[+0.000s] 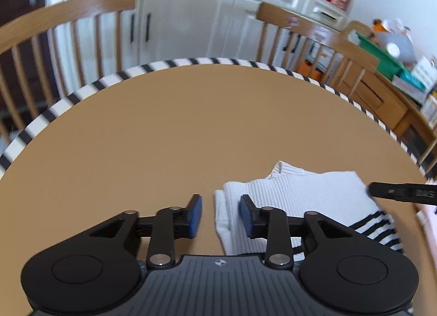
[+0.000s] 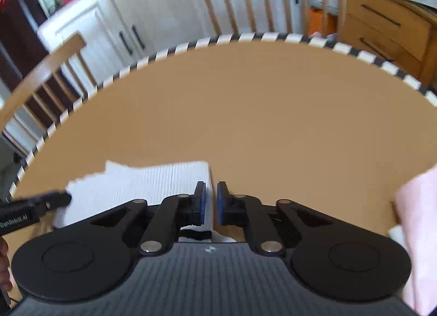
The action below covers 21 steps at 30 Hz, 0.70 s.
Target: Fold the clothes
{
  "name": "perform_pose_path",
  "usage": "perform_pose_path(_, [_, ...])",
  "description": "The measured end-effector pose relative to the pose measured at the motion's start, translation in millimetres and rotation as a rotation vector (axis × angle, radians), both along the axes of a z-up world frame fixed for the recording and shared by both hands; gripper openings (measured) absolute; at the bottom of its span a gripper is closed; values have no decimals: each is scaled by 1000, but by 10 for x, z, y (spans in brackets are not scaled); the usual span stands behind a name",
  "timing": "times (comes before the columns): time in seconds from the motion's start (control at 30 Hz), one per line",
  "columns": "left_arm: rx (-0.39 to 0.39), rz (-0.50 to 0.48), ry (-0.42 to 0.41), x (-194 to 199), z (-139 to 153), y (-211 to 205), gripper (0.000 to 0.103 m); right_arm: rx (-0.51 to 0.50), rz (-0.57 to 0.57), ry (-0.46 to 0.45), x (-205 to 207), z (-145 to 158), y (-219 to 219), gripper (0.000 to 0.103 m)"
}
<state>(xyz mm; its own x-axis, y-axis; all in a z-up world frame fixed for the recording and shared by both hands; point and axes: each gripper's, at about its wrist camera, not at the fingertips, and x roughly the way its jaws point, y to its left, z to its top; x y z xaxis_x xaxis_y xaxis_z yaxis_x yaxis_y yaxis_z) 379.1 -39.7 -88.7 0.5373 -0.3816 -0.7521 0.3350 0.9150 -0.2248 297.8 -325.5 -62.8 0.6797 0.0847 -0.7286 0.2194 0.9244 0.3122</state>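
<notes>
Left hand-held gripper [image 1: 220, 216]: hanging apart, holding nothing.
Right hand-held gripper [image 2: 211, 204]: gaping slightly, holding nothing.
Sweater [image 1: 300, 193]: lying folded.
Tip: I think pressing flat helps.

Left gripper [image 1: 220, 216]: level, low over the near part of the surface, jaws parted by a moderate gap, nothing between the blue pads [image 1: 195, 216]. Right gripper [image 2: 211, 204]: level at the same height, to the right of the left one, jaws parted only by a narrow slit, nothing visibly clamped. Each unit's fingertip shows at the edge of the other's view.
</notes>
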Motion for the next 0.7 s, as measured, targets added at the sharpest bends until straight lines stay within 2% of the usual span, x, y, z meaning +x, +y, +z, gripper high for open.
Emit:
perform_pose_path(0.07, [-37, -17, -7, -188, 153, 158, 37, 36, 11, -79, -358, 241, -46, 19])
perform_pose_path(0.13, [-41, -50, -18, -543, 260, 353, 42, 65, 42, -121, -831, 398, 9, 46])
perform_pose_path(0.27, [-3, -123, -33, -1376, 260, 589, 42, 57, 101, -79, -1745, 368, 289, 43])
perform_pose_path(0.37, [22, -157, -53, -1856, 136, 628, 43, 54, 142, -1, -2151, 166, 575, 39])
perform_pose_path(0.5, [15, -165, -55, -2118, -37, 568, 39, 54, 171, 31, -2273, -7, 858, 37])
perform_pose_path(0.6, [25, -179, -58, -2162, -80, 506, 30, 17, 157, 42, -2224, -53, 929, 36])
perform_pose_path(0.7, [-14, -182, -48, -2204, -36, 518, 31, 6, 156, 53, -2236, -32, 885, 37])
